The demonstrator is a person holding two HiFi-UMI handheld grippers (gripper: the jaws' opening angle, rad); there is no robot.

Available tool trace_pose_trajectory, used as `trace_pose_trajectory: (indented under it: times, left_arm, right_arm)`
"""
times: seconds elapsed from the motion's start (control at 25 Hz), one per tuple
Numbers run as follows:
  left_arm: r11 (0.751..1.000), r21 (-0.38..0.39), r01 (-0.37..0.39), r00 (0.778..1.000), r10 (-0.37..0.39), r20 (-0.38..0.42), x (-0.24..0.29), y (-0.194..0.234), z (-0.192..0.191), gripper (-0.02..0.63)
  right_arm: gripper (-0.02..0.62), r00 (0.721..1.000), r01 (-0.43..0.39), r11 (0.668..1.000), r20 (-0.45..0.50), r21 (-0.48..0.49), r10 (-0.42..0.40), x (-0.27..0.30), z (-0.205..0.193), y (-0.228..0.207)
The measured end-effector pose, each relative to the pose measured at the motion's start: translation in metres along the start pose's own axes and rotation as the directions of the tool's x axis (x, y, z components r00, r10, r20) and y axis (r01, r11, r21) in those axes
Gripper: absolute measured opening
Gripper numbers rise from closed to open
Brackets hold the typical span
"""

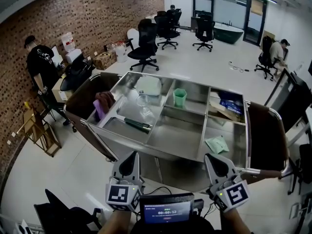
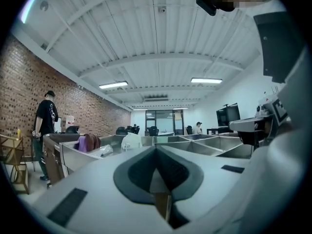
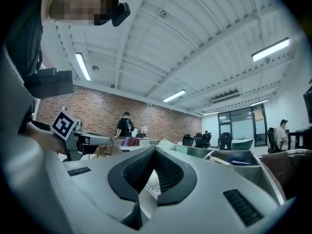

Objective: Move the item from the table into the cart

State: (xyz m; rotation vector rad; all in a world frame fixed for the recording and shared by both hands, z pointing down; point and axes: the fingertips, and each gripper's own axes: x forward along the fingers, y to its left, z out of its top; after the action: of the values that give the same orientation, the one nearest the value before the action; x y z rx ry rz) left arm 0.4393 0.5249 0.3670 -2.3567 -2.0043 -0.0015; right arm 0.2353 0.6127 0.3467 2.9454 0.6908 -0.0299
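The steel cart stands in front of me, split into several compartments. In them lie a white bag, a green cup, a clear glass, a dark tool, a purple cloth, a blue packet and a pale green sheet. My left gripper is shut and empty, just short of the cart's near rim. The right gripper is beside it, also shut with nothing in it. Both point level toward the cart.
Brown bags hang at the cart's left end and right end. A person in black stands by the brick wall near wooden stands. Office chairs sit beyond. A small screen is at my chest.
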Motion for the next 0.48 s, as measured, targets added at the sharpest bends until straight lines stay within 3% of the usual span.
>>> trace_pose_trajectory:
  times: [0.48]
  left_arm:
    - [1.000,0.002,-0.007,1.000,0.007,0.000,-0.0046,0.0044,0.0035,0.003]
  right_arm:
    - [0.008,1.000,-0.001,1.000,-0.003,0.002,0.001,0.0009,-0.0010,0.0052]
